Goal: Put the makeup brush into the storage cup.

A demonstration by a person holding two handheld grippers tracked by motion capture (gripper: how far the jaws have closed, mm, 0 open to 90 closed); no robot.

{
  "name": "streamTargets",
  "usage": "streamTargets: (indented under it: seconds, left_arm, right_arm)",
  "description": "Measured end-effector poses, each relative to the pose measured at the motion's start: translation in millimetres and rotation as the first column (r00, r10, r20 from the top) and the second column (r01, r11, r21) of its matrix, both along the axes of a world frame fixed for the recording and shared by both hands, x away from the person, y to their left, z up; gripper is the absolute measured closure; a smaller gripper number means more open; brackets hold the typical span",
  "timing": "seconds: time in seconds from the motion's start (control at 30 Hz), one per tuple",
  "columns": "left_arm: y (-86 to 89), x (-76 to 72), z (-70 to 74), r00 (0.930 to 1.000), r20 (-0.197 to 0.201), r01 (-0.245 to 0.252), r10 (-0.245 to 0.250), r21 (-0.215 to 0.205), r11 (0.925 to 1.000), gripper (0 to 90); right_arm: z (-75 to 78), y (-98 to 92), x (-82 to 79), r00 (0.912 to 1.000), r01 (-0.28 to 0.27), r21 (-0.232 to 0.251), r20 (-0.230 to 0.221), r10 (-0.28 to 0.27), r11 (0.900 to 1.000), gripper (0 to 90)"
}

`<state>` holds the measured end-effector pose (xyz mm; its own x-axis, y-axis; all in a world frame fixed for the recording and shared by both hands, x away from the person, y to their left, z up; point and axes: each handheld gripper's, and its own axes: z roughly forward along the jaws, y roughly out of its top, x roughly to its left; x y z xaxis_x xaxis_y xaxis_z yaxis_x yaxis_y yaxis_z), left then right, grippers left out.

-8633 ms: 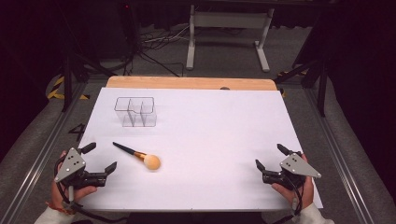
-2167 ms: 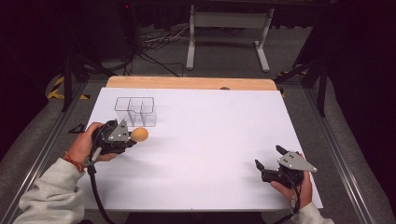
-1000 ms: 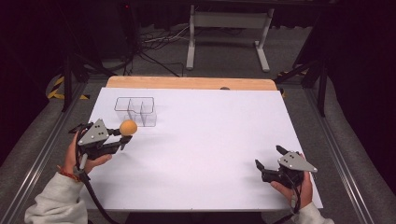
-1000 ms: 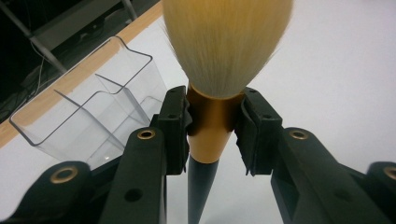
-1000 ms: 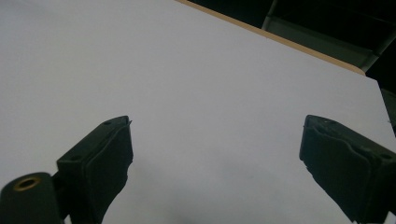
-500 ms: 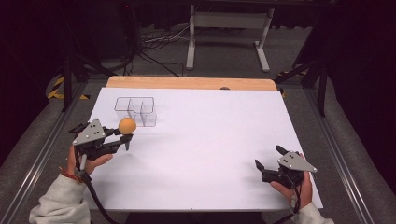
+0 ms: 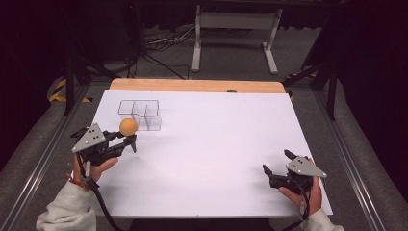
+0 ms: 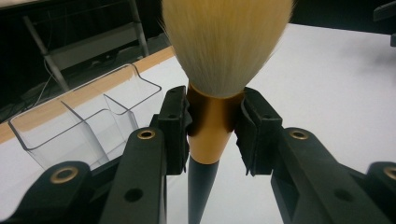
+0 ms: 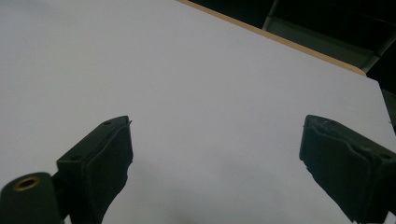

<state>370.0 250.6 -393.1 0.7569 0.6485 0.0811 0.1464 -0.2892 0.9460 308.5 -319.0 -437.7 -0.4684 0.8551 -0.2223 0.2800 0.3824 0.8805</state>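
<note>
The left gripper clamps the gold metal ferrule of a black-handled makeup brush with a cream bristle head, bristles up and handle hanging down, which suits lowering it handle-first. It holds the brush lifted just beside the clear plastic three-compartment organiser on the white-covered table. The right gripper rests with jaws wide and empty near the table's front edge, well apart, leaving room.

High overview, two close jaw-level views
</note>
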Motion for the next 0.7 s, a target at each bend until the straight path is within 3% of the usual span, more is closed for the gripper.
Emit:
streamTargets:
  seconds: [0.33, 0.7]
  left_arm:
    - [-12.8, 0.6, -5.4, 0.9995, 0.014, -0.028, 0.028, -0.044, 0.9987, 66.2]
    - [-24.0, 5.3, -5.5, 0.9994, 0.015, -0.031, 0.032, -0.039, 0.9987, 66.2]
  right_arm:
    - [0.2, 0.1, 0.2, 1.0, -0.001, -0.001, 0.002, 0.001, 1.0, 10.3]
    - [-0.2, 0.5, 0.8, 1.0, -0.002, 0.001, 0.002, 0.002, 1.0, 10.3]
